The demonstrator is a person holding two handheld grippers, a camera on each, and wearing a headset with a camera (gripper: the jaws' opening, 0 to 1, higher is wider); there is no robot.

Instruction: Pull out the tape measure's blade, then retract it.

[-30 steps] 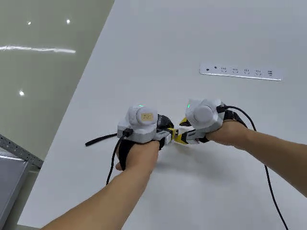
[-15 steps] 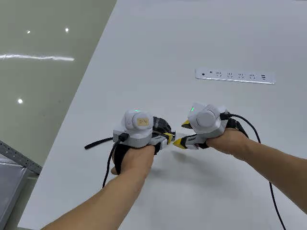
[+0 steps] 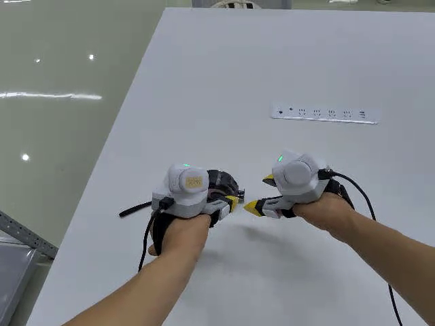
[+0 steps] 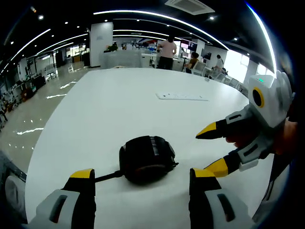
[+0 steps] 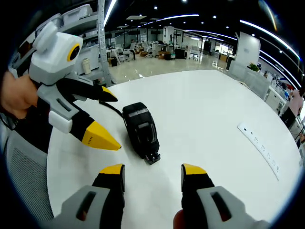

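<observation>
A black tape measure (image 4: pixel 145 157) lies on the white table (image 3: pixel 224 81), blade wound in, its hook (image 5: pixel 152 158) at the case mouth. My left gripper (image 4: pixel 142 172) is open, its yellow-tipped jaws standing either side of the case just short of it, not touching. In the head view the left gripper (image 3: pixel 228 197) partly hides the tape measure (image 3: pixel 223 183). My right gripper (image 5: pixel 152 169) is open and empty, facing the hook end of the tape measure (image 5: pixel 140 128) from a short gap. The right gripper (image 3: pixel 260 193) points left towards the case.
A white power strip (image 3: pixel 325 114) lies further back on the right. A black strap (image 3: pixel 136 207) trails left from the tape measure. The table's left edge (image 3: pixel 109 156) drops to a glossy floor. Cables run back from both grippers.
The two grippers have drawn apart: the right gripper's jaws, which met the left's at the tape measure a second ago, now stand clear of it. The head camera has shifted.
</observation>
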